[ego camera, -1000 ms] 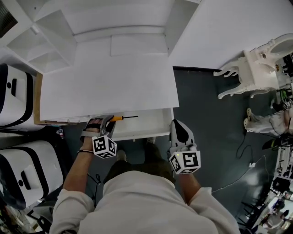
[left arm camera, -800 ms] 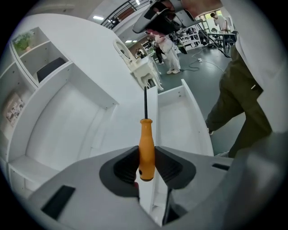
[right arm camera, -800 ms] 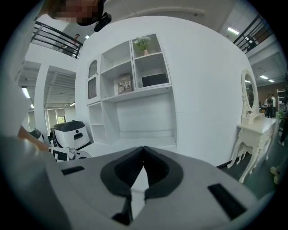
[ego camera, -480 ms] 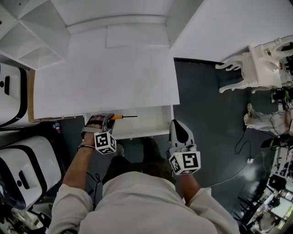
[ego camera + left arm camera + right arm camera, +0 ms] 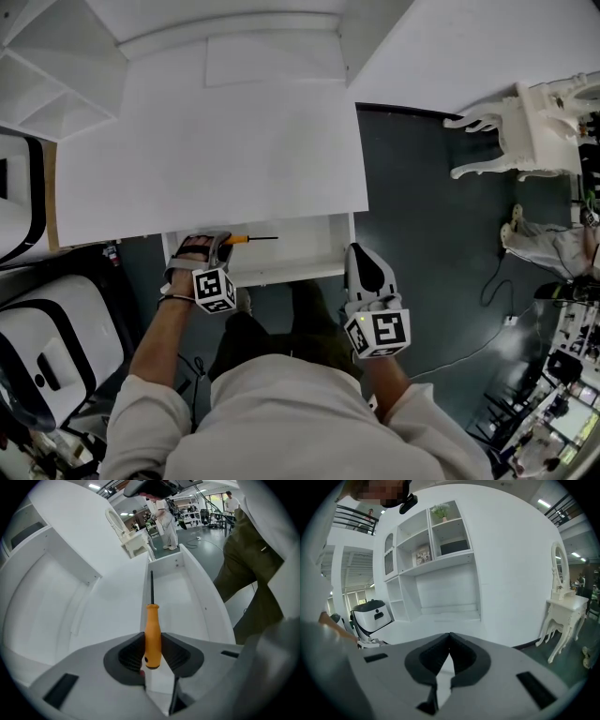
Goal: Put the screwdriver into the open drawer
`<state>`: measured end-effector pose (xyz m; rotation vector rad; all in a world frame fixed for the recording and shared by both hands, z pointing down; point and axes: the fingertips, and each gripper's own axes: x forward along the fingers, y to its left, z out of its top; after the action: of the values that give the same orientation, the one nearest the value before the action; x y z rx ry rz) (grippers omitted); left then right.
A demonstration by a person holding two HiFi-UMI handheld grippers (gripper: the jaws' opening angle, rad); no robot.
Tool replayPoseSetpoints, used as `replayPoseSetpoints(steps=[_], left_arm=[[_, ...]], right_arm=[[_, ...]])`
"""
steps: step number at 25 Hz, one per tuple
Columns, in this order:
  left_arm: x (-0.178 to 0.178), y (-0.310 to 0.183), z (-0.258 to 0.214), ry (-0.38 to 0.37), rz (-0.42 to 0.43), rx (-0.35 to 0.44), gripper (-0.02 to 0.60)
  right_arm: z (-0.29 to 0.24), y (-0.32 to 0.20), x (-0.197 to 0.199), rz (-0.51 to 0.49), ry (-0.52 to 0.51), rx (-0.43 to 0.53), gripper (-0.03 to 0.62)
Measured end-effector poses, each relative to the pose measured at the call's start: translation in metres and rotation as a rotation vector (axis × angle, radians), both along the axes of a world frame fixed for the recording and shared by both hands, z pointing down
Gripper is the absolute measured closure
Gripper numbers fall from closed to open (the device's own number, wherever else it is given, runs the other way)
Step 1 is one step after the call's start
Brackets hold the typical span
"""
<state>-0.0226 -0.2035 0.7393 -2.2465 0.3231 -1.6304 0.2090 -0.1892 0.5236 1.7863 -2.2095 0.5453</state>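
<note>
Left hand-held gripper (image 5: 153, 645) is gripping the screwdriver (image 5: 246, 239) over the drawer (image 5: 309, 253), shaft toward 3 o'clock; right hand-held gripper (image 5: 450, 637) is hovering closed, empty.

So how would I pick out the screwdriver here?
Find the big white desk; under its front edge a white drawer stands open. Over the drawer's left end, the left tongs grip the screwdriver: the only orange-handled thing there, with a thin dark shaft.

The screwdriver (image 5: 246, 239) is over the open drawer's (image 5: 298, 273) left end, between the left gripper's (image 5: 221, 242) 2 jaws. The right gripper (image 5: 363, 255) is just beside the drawer's right end.
</note>
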Motion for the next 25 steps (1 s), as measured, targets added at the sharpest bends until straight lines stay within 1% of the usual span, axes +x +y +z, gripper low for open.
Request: replayPoseSetpoints(steps=[10, 17, 25], left_arm=[[0.009, 0.005, 0.036, -0.02, 0.014, -0.072, 0.471], [0.013, 0.005, 0.058, -0.031, 0.008, -0.112, 0.471], [0.015, 0.011, 0.09, -0.046, 0.006, -0.169, 0.471]], right_arm=[[0.02, -0.01, 0.003, -0.009, -0.006, -0.038, 0.589], [0.035, -0.013, 0.014, -0.004, -0.001, -0.067, 0.591], [0.055, -0.017, 0.015, -0.012, -0.003, -0.101, 0.591]])
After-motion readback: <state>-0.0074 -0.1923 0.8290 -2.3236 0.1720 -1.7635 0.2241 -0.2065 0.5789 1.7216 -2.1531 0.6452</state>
